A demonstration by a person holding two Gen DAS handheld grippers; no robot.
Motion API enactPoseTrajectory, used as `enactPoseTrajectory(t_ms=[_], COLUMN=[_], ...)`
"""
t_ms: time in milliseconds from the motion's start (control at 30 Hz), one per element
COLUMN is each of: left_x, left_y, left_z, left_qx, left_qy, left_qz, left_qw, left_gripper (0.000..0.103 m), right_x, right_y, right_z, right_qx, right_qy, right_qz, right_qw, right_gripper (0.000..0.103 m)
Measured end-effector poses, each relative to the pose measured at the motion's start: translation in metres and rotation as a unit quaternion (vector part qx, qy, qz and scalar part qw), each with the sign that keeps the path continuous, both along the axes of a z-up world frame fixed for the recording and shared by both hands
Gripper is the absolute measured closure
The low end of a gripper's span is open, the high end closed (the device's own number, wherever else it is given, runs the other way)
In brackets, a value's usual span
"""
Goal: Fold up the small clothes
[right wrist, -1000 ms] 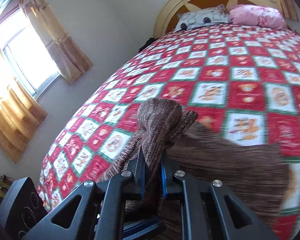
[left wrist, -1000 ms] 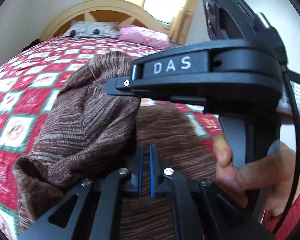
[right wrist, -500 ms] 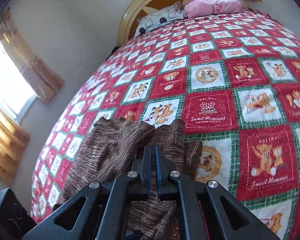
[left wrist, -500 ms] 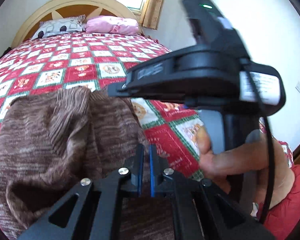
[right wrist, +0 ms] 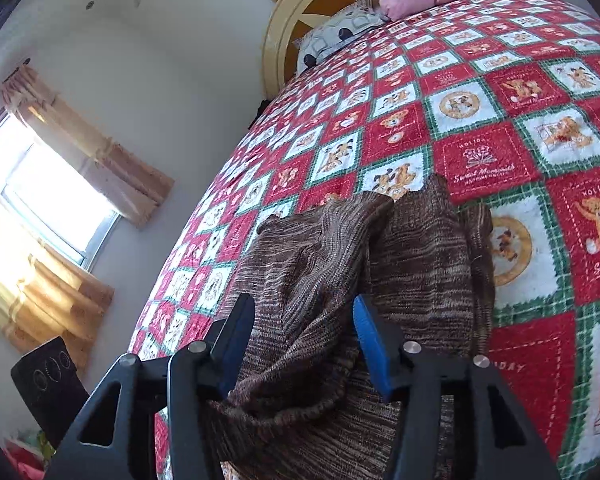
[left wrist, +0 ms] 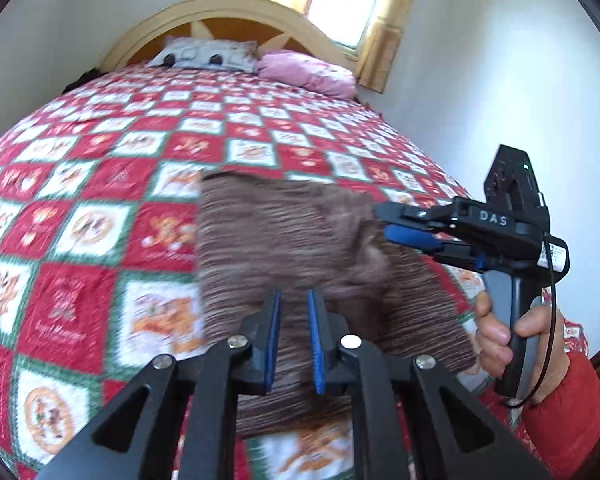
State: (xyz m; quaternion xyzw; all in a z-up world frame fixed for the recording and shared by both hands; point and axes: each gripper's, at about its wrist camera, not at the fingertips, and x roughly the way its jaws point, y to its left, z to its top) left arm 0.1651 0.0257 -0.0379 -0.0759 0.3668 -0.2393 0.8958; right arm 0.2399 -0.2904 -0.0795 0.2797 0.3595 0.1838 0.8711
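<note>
Two grippers work over one brown knit garment on the bed. At the bottom of the right view, the right gripper is opening, a bunched fold of the ribbed, streaky cloth lying loose between its blue pads. At the bottom of the left view, the left gripper is opening too, its pads a narrow slit apart over the blurred garment; whether cloth sits between them I cannot tell. Only this view shows a hand in a red sleeve at lower right. Beyond lie the checked red quilt, pillows and an arched headboard; only the right view shows the left-side window.
</note>
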Motion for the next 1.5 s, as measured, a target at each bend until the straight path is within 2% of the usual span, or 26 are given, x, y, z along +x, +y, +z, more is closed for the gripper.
enactPoseTrajectory(t_ms=[100, 200, 233, 267, 333, 433, 500, 533, 567, 600, 633, 667, 733, 833, 900, 967, 1067, 1133, 1200, 1300, 1500], left_x=[-0.007, -0.021, -0.024, -0.030, -0.046, -0.057, -0.048, -0.040, -0.033, -0.026, -0.022, -0.016, -0.010, -0.010, -0.012, -0.010, -0.007, -0.007, -0.006, -0.003, -0.008], left_y=[0.007, -0.012, -0.023, -0.031, -0.050, -0.075, -0.086, -0.088, -0.090, -0.090, -0.090, -0.090, -0.089, -0.092, -0.092, -0.091, -0.085, -0.084, -0.086, -0.090, -0.102], left_z=[-0.005, -0.003, -0.002, -0.001, 0.002, 0.000, -0.006, -0.010, -0.013, -0.015, -0.018, -0.020, -0.020, -0.016, -0.014, -0.016, -0.018, -0.017, -0.017, -0.010, 0.011], left_qx=[-0.005, 0.006, 0.011, 0.015, 0.036, 0.096, 0.114, 0.114, 0.115, 0.120, 0.126, 0.128, 0.116, 0.107, 0.101, 0.095, 0.078, 0.066, 0.063, 0.062, 0.034], left_qy=[0.000, -0.015, -0.021, -0.028, -0.051, -0.090, -0.092, -0.085, -0.079, -0.075, -0.072, -0.070, -0.063, -0.074, -0.080, -0.079, -0.063, -0.059, -0.056, -0.060, -0.080], left_qz=[-0.015, -0.078, -0.105, -0.129, -0.167, -0.175, -0.162, -0.152, -0.142, -0.134, -0.124, -0.114, -0.109, -0.109, -0.115, -0.117, -0.111, -0.112, -0.118, -0.123, -0.141], left_qw=[0.9999, 0.9968, 0.9942, 0.9911, 0.9840, 0.9758, 0.9758, 0.9782, 0.9800, 0.9809, 0.9816, 0.9827, 0.9853, 0.9855, 0.9849, 0.9855, 0.9887, 0.9897, 0.9894, 0.9887, 0.9862], left_gripper=[0.087, 0.084, 0.073, 0.054, 0.030, 0.029, 0.030, 0.040, 0.056, 0.062, 0.073, 0.080, 0.085, 0.086, 0.089, 0.091, 0.092, 0.092, 0.092, 0.094, 0.095], right_x=[0.004, 0.010, 0.011, 0.011, 0.010, 0.008, 0.006, 0.005, 0.004, 0.004, 0.004, 0.006, 0.014, 0.032, 0.046, 0.053, 0.059, 0.059, 0.060, 0.059, 0.044], right_y=[0.007, 0.014, 0.017, 0.017, 0.016, 0.010, 0.008, 0.007, 0.006, 0.005, 0.004, 0.003, -0.001, -0.007, -0.002, 0.009, 0.022, 0.026, 0.027, 0.023, 0.009], right_z=[-0.002, -0.008, -0.009, -0.010, -0.010, -0.008, -0.006, -0.005, -0.004, -0.002, -0.001, 0.001, 0.003, 0.002, -0.002, -0.008, -0.019, -0.021, -0.022, -0.012, 0.036], right_qx=[-0.026, -0.046, -0.051, -0.052, -0.049, -0.040, -0.032, -0.030, -0.029, -0.030, -0.032, -0.035, -0.044, -0.047, -0.050, -0.081, -0.090, -0.099, -0.103, -0.099, -0.134], right_qy=[0.004, 0.021, 0.026, 0.028, 0.030, 0.029, 0.027, 0.026, 0.024, 0.023, 0.022, 0.022, 0.022, 0.024, 0.031, 0.042, 0.059, 0.053, 0.050, 0.036, -0.016], right_qz=[0.006, 0.016, 0.019, 0.018, 0.014, 0.012, 0.017, 0.018, 0.019, 0.020, 0.021, 0.020, 0.010, -0.002, 0.010, 0.019, 0.037, 0.036, 0.036, 0.038, 0.043], right_qw=[1.000, 0.999, 0.998, 0.998, 0.998, 0.999, 0.999, 0.999, 0.999, 0.999, 0.999, 0.999, 0.999, 0.999, 0.998, 0.996, 0.994, 0.993, 0.993, 0.994, 0.990], right_gripper=[0.050, 0.050, 0.050, 0.050, 0.050, 0.050, 0.050, 0.050, 0.050, 0.050, 0.050, 0.050, 0.050, 0.050, 0.050, 0.050, 0.073, 0.078, 0.088, 0.091, 0.091])
